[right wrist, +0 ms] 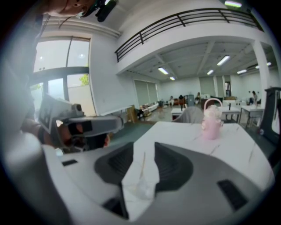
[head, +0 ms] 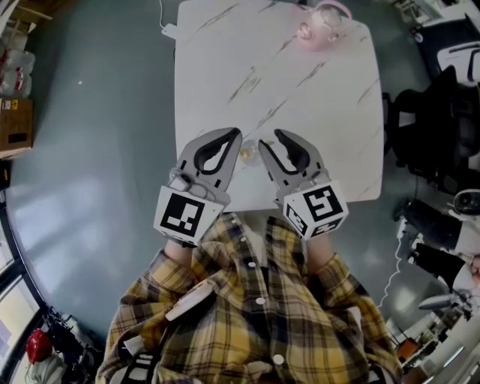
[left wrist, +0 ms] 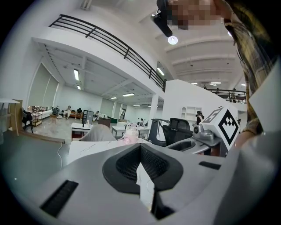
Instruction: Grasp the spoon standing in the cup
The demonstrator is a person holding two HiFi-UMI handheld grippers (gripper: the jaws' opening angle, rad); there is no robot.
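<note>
The left tool (head: 235,136) and right tool (head: 271,139) hang side by side over the tabletop (head: 225,67), well apart from the pink cup (head: 324,22).

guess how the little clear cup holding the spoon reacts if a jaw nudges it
The clear cup looks small, so it is probably light and easy to slide on the smooth table. The spoon stands tall above it, so a sideways tug could well tip it. Whether it is glass or plastic is unclear, so treat it as fragile.
</note>
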